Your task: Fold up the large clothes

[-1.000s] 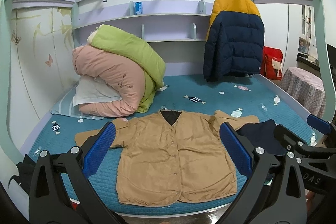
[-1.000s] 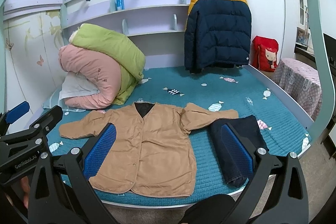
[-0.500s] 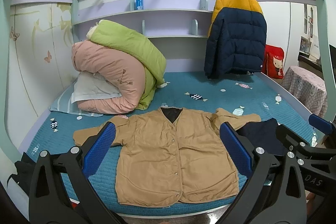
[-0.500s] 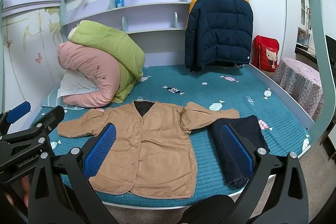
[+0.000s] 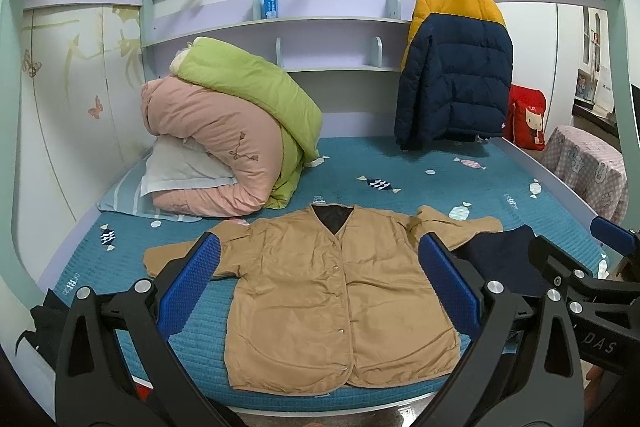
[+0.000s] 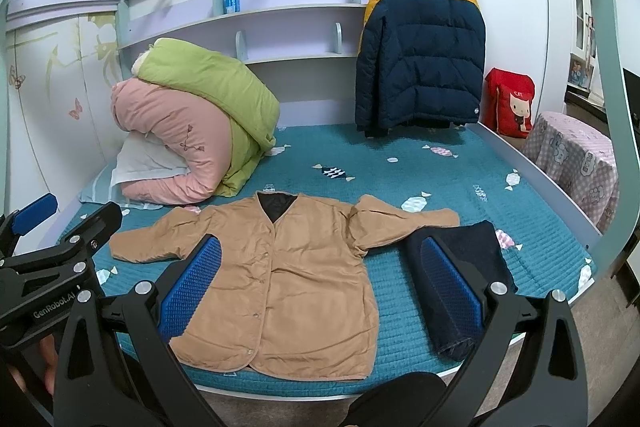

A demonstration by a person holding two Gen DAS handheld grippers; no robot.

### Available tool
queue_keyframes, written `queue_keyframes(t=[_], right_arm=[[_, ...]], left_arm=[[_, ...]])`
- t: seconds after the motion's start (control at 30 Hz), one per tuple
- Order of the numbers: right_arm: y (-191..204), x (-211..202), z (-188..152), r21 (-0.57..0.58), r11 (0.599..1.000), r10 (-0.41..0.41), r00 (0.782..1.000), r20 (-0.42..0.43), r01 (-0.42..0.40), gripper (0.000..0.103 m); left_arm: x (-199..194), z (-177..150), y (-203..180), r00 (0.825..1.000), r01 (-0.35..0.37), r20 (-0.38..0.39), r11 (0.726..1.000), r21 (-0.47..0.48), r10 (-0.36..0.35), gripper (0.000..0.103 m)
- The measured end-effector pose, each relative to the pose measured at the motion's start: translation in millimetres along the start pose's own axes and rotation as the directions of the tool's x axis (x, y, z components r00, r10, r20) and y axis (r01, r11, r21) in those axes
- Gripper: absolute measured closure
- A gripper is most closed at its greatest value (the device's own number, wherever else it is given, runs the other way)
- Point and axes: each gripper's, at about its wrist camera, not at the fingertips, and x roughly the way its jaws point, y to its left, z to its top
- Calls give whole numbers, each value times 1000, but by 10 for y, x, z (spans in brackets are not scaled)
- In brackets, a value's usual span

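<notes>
A tan button-front coat [image 5: 332, 291] lies spread flat, front up, on the teal bed [image 5: 400, 167], both sleeves out to the sides. It also shows in the right wrist view [image 6: 288, 279]. My left gripper [image 5: 320, 287] is open and empty, held in front of the bed's near edge above the coat. My right gripper [image 6: 320, 287] is open and empty too, to the right of the left one, over the coat's right half. A folded dark navy garment [image 6: 460, 267] lies on the bed just right of the coat.
A pile of pink and green quilts [image 5: 224, 131] on a pillow fills the back left of the bed. A yellow and navy puffer jacket [image 5: 452, 67] hangs at the back right. A red bag [image 6: 510, 103] and a covered stool [image 6: 576, 159] stand right of the bed.
Both grippers have drifted slightly up and back, so the coat sits a little lower in both views. Jaws stay open. Nothing on the bed has moved.
</notes>
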Motion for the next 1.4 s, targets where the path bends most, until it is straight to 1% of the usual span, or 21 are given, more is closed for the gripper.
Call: queue_keyframes(t=[0.2, 0.63, 0.8, 0.9, 1.07, 1.2, 1.27, 1.3, 1.37, 1.4], right_arm=[[1, 9, -20, -1, 1000, 2, 1000, -3, -2, 7], [51, 181, -14, -1, 1000, 24, 999, -28, -24, 7], [30, 228, -29, -4, 1000, 26, 999, -34, -26, 7], [51, 330, -61, -5, 1000, 27, 998, -50, -27, 7], [134, 643, -125, -11, 999, 45, 995, -93, -47, 7], [269, 1078, -201, -23, 997, 64, 988, -143, -68, 7], [372, 1319, -239, -26, 997, 71, 983, -172, -77, 7], [440, 1461, -261, -29, 996, 80, 980, -184, -87, 7], [584, 1732, -292, -41, 994, 96, 975, -200, -106, 7], [636, 1828, -299, -44, 993, 100, 974, -204, -112, 7]], left_arm=[[15, -22, 5, 1000, -5, -5, 1000, -1, 4, 4], [148, -32, 56, 998, -28, -54, 1000, 5, 29, 4], [197, -24, 57, 997, -16, -78, 1000, -2, 16, 4], [289, -56, 101, 995, -20, -94, 1000, -8, 19, 4], [616, -125, 232, 989, -21, -150, 999, -25, 17, 4], [1002, -236, 456, 984, -70, -169, 997, -30, 64, 4], [1235, -322, 627, 980, -82, -181, 996, -27, 76, 4], [1360, -367, 733, 977, -83, -199, 996, -37, 74, 4], [1600, -437, 958, 970, -78, -238, 994, -78, 58, 4], [1764, -504, 1121, 962, -84, -269, 990, -110, 51, 4]])
